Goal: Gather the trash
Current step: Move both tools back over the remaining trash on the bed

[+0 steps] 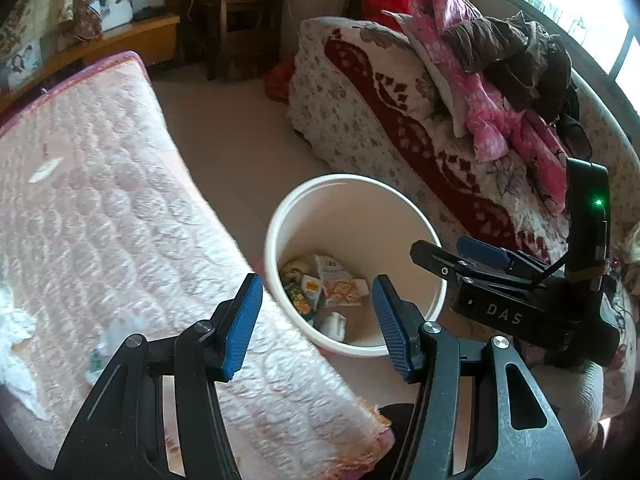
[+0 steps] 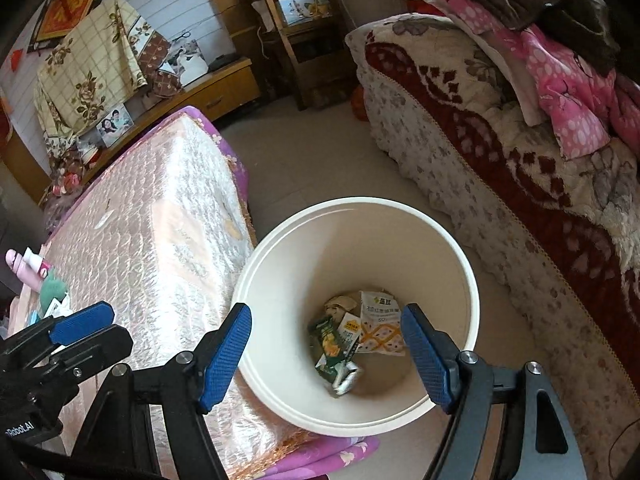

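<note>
Quilted pink satin mattress (image 2: 160, 216) at left, purple flowered sheet beneath. Left gripper (image 1: 318, 322) above mattress edge and bin rim: fingers (image 1: 242, 324) apart, nothing between, ribbed blue pads. Round cream plastic bin (image 2: 452, 248) on tiled floor (image 2: 312, 160), between mattress and sofa. Trash (image 2: 360, 336) at bin bottom, below and between right gripper (image 2: 326, 354) fingers, untouched: about four crumpled wrappers and cartons, one foil. Right fingers wide, empty. Fleecy red-and-cream blanket (image 2: 500, 140) on sofa at right, pink clothes (image 2: 560, 72) piled on it.

Both wrist views look steeply down, sharing the bin (image 1: 352, 208).
</note>
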{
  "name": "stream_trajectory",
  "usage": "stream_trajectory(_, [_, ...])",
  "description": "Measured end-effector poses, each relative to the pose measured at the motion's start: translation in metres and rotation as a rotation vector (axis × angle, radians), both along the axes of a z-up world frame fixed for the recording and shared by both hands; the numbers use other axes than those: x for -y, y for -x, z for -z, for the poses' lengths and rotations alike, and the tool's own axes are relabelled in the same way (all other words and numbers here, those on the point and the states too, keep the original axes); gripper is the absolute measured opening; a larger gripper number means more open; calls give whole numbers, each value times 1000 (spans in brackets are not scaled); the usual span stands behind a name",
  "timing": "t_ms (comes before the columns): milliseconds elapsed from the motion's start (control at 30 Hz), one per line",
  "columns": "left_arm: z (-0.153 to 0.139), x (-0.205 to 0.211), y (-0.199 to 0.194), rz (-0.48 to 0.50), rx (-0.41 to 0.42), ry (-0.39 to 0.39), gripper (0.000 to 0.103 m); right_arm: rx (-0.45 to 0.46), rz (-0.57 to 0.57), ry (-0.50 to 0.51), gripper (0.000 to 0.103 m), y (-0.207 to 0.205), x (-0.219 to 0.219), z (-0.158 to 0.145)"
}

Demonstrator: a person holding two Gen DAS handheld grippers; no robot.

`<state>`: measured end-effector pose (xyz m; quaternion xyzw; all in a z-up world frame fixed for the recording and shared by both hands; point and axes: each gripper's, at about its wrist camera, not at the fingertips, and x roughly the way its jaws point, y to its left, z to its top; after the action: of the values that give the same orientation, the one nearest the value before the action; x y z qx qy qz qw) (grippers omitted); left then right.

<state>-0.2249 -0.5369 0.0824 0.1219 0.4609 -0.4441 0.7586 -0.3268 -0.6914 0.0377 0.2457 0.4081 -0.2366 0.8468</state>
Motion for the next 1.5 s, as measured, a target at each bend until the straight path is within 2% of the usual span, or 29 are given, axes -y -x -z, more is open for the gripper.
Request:
stream_trajectory(267, [-15, -38, -4, -63, 82, 5, 55, 14, -31, 21, 75, -9, -25, -12])
stream_trajectory(700, [-33, -124, -29, -178, 110, 19, 55, 31, -175, 26, 75, -48, -92, -31])
stream_trajectory(933, [-33, -196, -70, -316, 93, 9, 55, 20, -270, 19, 75, -79, -138, -29])
stream_trajectory(1067, [-27, -230, -112, -406, 91, -39, 55, 18, -309, 19, 75, -91, -157, -29])
stream_trajectory(1167, [-11, -246, -147, -459, 53, -77, 55, 22, -330, 18, 75, -97, -170, -31])
stream_trajectory(1300, [7, -269, -178, -486, -27, -21, 55, 21, -351, 19, 75, -103, -182, -32])
stream_trajectory(1367, [14, -278, -179, -471, -66, -13, 55, 16, -364, 20, 75, -106, -187, -31])
stream_trajectory(1433, [21, -285, -174, -431, -123, -33, 55, 10, -373, 21, 75, -108, -189, -30])
stream_trajectory(1500, [26, -299, -161, -388, -142, -56, 55, 9, -380, 16, 76, -111, -191, -28])
